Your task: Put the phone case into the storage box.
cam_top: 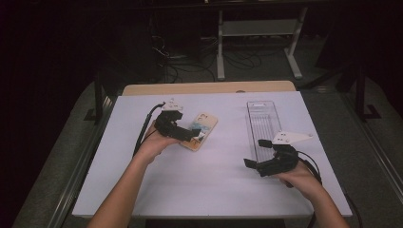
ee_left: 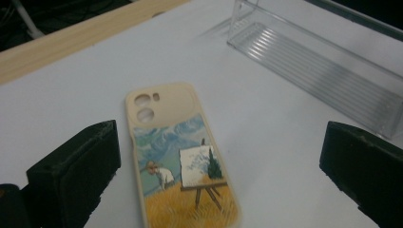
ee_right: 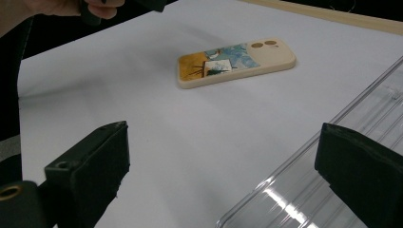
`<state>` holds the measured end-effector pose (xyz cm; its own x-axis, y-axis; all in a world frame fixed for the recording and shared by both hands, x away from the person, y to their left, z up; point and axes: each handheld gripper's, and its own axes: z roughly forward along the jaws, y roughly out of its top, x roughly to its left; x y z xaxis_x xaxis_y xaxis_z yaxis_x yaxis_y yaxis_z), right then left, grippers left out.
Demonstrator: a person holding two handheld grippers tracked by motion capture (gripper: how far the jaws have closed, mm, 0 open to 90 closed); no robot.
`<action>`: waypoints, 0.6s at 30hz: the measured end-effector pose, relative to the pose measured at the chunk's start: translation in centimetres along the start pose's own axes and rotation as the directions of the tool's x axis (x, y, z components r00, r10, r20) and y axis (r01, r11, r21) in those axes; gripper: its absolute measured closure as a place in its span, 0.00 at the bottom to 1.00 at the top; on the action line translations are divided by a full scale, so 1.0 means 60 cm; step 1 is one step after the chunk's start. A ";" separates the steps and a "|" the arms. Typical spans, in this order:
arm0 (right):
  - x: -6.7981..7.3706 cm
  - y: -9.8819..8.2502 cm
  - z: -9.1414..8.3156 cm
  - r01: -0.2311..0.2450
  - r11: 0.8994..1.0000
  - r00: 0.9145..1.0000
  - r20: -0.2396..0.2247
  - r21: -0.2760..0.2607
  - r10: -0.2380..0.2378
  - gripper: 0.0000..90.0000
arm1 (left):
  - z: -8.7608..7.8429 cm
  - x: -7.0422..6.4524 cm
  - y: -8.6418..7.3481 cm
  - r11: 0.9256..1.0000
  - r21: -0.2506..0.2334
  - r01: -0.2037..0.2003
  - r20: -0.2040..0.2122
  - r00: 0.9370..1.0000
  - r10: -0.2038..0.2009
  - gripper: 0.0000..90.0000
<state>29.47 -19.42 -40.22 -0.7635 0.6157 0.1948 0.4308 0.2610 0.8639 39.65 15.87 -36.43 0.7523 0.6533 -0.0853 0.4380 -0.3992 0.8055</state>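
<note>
Cream phone case point(ee_left: 178, 166) flat between left gripper point(ee_left: 223, 166) wide-apart jaws, right gripper point(ee_right: 228, 175) jaws apart

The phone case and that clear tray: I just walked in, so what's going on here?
A person works at a white table with two handheld grippers. The left gripper, open, hovers over a painted phone case lying flat. The right gripper, also open, sits at the near end of the clear tray.

Dim room, dark to left and right. White tabletop point(cam_top: 209, 185) over a pale wooden edge point(cam_top: 209, 88). Grey floor point(cam_top: 332, 118) beyond. White metal stand point(cam_top: 259, 28) behind the table (a shelf between its legs), black cables point(cam_top: 190, 64) tangled at its foot.
</note>
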 end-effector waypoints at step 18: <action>0.000 0.000 0.000 -0.003 1.000 1.000 -0.003 -0.001 0.003 0.04 | 0.035 0.017 0.043 0.999 0.032 0.022 -0.053 0.998 -0.020 0.00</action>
<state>29.49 -19.44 -40.22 -0.7636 0.6142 0.1992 0.4328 0.2578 0.8639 42.59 14.17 -35.68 0.7163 0.6943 -0.0702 0.4695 -0.4051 0.7845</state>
